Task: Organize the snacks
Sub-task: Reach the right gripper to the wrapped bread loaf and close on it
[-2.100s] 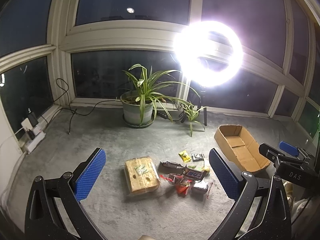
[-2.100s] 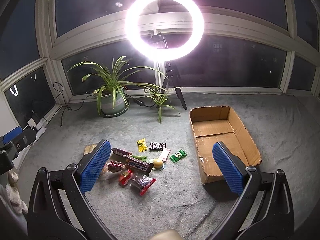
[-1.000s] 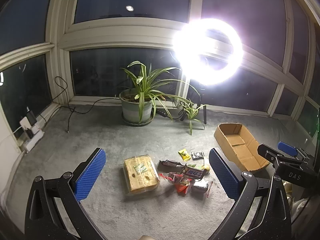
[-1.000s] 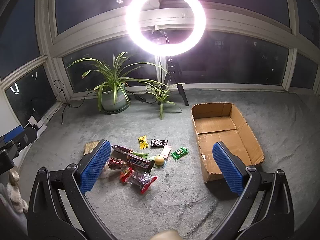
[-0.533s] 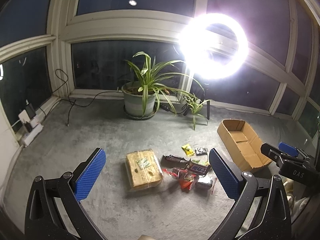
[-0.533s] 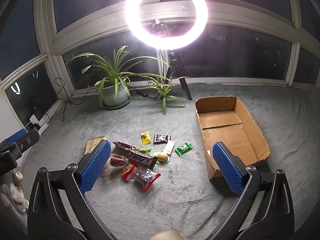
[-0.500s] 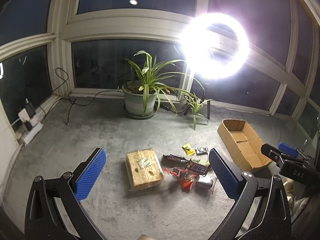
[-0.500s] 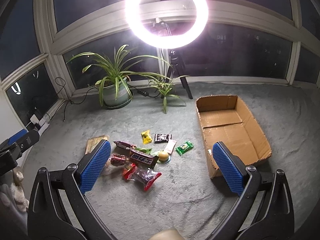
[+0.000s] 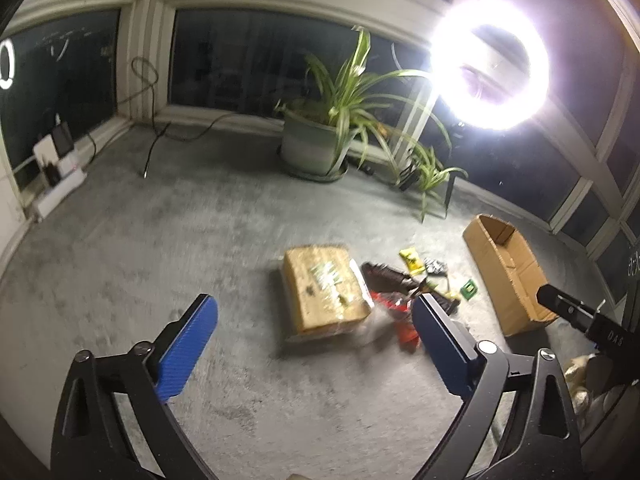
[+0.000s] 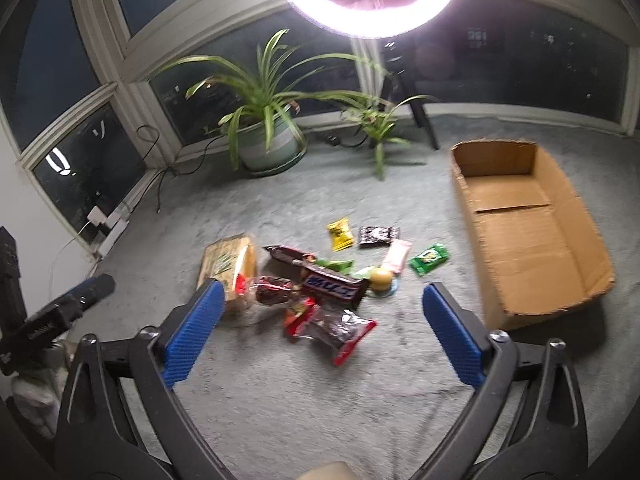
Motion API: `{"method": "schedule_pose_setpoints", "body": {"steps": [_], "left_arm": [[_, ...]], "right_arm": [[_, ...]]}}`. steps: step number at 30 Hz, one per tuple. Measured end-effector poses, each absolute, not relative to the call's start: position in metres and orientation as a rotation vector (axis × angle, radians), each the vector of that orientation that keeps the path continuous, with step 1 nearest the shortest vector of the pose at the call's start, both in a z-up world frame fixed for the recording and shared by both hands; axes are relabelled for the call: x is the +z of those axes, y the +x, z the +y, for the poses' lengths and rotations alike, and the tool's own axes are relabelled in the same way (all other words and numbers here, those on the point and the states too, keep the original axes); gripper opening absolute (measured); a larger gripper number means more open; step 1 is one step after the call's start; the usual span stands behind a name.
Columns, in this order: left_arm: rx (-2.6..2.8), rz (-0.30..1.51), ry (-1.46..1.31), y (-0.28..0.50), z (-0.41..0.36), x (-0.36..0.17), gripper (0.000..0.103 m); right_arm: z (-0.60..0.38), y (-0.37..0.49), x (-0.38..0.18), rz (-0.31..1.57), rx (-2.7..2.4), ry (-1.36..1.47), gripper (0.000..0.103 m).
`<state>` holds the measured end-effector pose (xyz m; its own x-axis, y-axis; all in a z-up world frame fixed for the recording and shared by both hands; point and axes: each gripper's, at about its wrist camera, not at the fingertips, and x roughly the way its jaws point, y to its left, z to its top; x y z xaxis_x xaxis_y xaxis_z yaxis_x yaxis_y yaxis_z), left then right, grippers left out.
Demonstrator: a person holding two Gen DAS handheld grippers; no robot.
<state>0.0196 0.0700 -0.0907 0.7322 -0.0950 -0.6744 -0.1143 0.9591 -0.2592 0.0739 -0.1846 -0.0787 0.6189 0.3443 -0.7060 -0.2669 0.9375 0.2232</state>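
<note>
Biggest thing here is the cardboard box (image 10: 528, 232), lying open on the carpet (image 10: 280, 400) past the right gripper's (image 10: 320, 316) right finger, long axis running away from the fingers toward the window. Next is the wrapped bread loaf (image 9: 324, 292), dead ahead between the left gripper's (image 9: 312, 328) fingers but well beyond the tips, its long side also pointing away. The snack pile sits ahead of the right fingers: a Snickers bar (image 10: 334, 286) lying crosswise, a red-edged bag (image 10: 336, 330) nearest the tips, then a green packet (image 10: 430, 258) and yellow packet (image 10: 340, 234) farther out. Both sets of fingers are spread wide, have just narrowed slightly, and hold nothing.
</note>
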Motion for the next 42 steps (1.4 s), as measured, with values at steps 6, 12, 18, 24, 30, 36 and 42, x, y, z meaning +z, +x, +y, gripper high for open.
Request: {"method": "schedule_pose_setpoints", "body": {"steps": [6, 12, 18, 24, 30, 36, 42], "left_arm": [[-0.039, 0.808, -0.360, 0.030, 0.081, -0.111, 0.081], [-0.118, 0.867, -0.480, 0.044, 0.090, -0.134, 0.063], [-0.155, 0.900, -0.570, 0.060, 0.098, -0.156, 0.056], [-0.191, 0.935, -0.623, 0.076, 0.101, -0.174, 0.055], [-0.196, 0.950, -0.628, 0.089, 0.100, -0.183, 0.052], [-0.246, 0.945, -0.621, 0.096, 0.100, -0.191, 0.050], [-0.259, 0.965, -0.600, 0.104, 0.097, -0.202, 0.050]], "right_arm": [[-0.153, 0.096, -0.095, 0.898, 0.472, 0.097, 0.075], [-0.123, 0.129, -0.121, 1.001, 0.578, 0.152, 0.070], [-0.095, 0.158, -0.142, 1.085, 0.646, 0.187, 0.061], [-0.071, 0.182, -0.165, 1.168, 0.698, 0.208, 0.053], [-0.060, 0.198, -0.185, 1.232, 0.691, 0.205, 0.053], [-0.051, 0.206, -0.199, 1.278, 0.714, 0.207, 0.046], [-0.048, 0.207, -0.203, 1.282, 0.719, 0.201, 0.042]]}}
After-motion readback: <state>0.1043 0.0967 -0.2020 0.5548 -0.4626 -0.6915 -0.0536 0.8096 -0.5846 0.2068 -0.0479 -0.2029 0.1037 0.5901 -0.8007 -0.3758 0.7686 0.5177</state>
